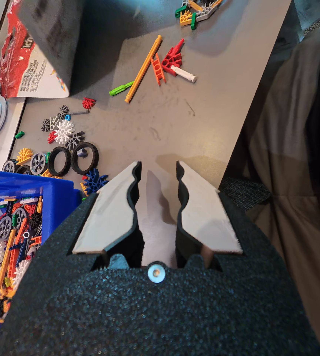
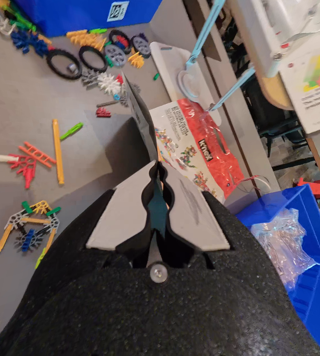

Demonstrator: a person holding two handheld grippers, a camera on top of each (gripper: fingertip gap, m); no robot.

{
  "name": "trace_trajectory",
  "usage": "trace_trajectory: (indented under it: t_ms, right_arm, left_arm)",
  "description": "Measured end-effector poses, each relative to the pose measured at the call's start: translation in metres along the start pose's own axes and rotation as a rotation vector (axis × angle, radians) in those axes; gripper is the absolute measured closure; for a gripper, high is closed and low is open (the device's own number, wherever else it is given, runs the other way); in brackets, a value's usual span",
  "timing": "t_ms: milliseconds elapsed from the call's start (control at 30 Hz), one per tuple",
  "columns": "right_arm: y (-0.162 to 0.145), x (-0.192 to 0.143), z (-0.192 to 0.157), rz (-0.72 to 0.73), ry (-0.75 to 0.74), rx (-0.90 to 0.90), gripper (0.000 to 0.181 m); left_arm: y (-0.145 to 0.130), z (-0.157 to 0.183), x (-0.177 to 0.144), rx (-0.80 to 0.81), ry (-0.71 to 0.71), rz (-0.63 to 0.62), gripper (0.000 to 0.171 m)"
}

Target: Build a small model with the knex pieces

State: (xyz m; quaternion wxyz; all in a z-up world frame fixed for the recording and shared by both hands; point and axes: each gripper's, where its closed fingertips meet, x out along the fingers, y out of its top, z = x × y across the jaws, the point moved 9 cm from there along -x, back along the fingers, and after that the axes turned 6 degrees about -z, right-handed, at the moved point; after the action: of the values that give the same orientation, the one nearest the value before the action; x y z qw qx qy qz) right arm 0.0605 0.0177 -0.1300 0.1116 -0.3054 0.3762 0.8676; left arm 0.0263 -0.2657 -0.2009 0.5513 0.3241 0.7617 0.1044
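My right gripper is shut on the lower edge of a thin grey printed sheet. The sheet stands up edge-on from the fingertips, over a red and white plastic pack. In the left wrist view the same sheet hangs blurred at the top left, above the pack, and throws a dark shadow on the table. My left gripper is open and empty. It hovers over bare grey table near the table's right edge.
A blue bin full of construction pieces stands at the left. Black tyres, snowflake connectors, a yellow rod and a red connector lie loose. A small built assembly and a blue bin with clear wrap also show. Across from one pair of fingers to the other is roughly 25 centimetres. The right tips stand about 20 centimetres off the pack.
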Motion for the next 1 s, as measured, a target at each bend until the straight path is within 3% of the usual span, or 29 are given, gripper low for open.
trace_trajectory:
  t_ms: [233, 367, 733, 1000]
  right_arm:
    - [0.023, -0.007, 0.044, 0.040, -0.027, 0.097, 0.181]
    - [0.028, -0.007, 0.052, 0.066, -0.021, 0.140, 0.181]
    - [0.028, 0.004, 0.011, 0.046, 0.062, 0.119, 0.181]
    - [0.021, 0.007, -0.022, 0.019, 0.089, 0.074, 0.181]
  left_arm:
    - [0.000, 0.002, 0.003, -0.004, -0.004, 0.012, 0.138]
    - [-0.004, 0.003, 0.001, -0.016, -0.011, 0.005, 0.136]
    - [-0.035, -0.016, -0.024, -0.097, 0.090, -0.046, 0.135]
    - [-0.075, -0.043, -0.045, -0.228, 0.223, -0.125, 0.135]
